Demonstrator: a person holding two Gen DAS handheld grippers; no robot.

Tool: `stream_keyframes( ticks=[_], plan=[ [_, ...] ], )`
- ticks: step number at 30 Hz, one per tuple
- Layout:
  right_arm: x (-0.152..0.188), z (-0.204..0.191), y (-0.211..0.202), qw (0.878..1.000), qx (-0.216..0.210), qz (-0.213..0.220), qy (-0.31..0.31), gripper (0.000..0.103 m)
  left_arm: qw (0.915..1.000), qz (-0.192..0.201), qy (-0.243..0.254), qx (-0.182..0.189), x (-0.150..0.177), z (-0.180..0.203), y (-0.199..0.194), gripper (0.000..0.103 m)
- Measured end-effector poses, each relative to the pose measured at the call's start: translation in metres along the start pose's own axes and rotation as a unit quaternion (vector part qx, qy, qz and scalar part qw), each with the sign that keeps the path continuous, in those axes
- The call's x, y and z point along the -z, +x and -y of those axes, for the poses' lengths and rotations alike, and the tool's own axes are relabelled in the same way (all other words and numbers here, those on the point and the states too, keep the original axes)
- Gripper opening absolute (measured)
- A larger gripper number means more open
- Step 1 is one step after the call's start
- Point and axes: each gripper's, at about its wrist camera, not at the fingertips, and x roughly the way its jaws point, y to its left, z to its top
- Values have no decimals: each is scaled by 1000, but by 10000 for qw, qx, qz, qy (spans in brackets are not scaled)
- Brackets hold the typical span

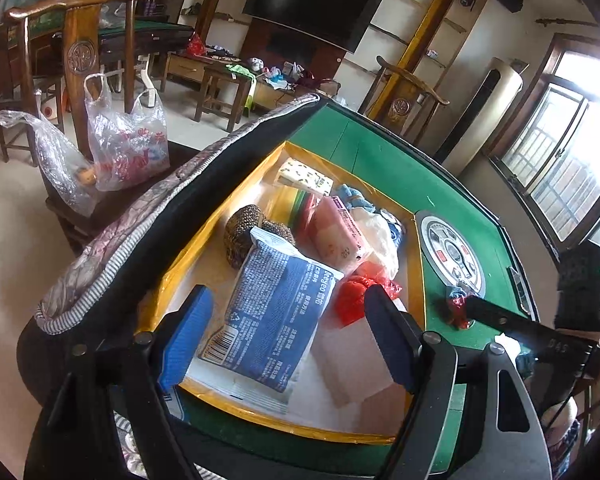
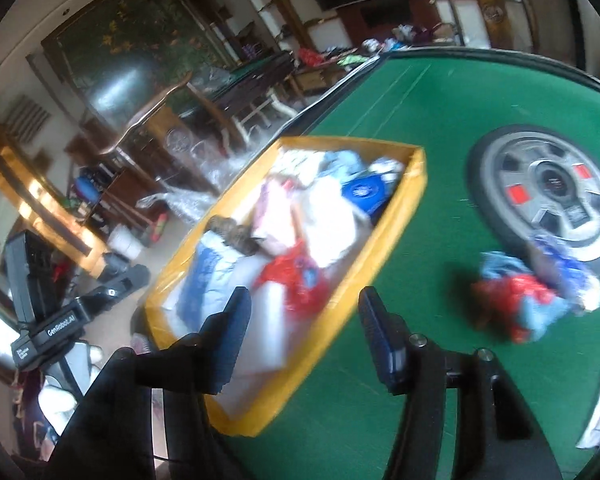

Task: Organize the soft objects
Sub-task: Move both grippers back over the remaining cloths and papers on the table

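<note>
**Q:** where's everything sitting right now?

**A:** The yellow box (image 1: 416, 248) on the green desk (image 1: 384, 152) is my landmark, so everything's relative to that. Inside it: a blue-and-white packet (image 1: 276, 308) at the near end, a brown woven thing (image 1: 244, 228) just behind it, a pink tissue pack (image 1: 336, 236) past the middle, a red plastic bag (image 1: 354, 296) against the right wall, and a spotted tissue pack (image 1: 306, 176) at the far end. A grey quilted bag (image 1: 148, 216) with a black lining leans along the box's left side.

**Q:** and your fingers?

**A:** My left gripper (image 1: 288, 340) hangs over the near end of the box, fingers spread wide with the packet below them, not pinching it. My right gripper (image 2: 304, 328) is over the box's near right edge, fingers partly apart, nothing in them. That view's blurry though.

**Q:** anything still outside the box?

**A:** Yep, a crumpled red and blue bundle of plastic bags (image 2: 528, 292) on the desk right of the box, touching the near rim of the round centre console (image 2: 548, 192).
</note>
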Motion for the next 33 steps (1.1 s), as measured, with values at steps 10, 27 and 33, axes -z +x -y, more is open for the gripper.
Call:
stream_keyframes(
  ticks=[10, 27, 33],
  plan=[
    [37, 128, -104, 9796, 1251, 862, 1315, 51, 9975, -1, 670, 220, 11, 49, 1, 78],
    [65, 211, -127, 9669, 1586, 439, 1950, 51, 9649, -886, 2258, 1002, 73, 201, 26, 78],
    [69, 183, -89, 9885, 284, -93, 1485, 51, 9621, -975, 2342, 998, 77, 210, 27, 78]
  ],
)
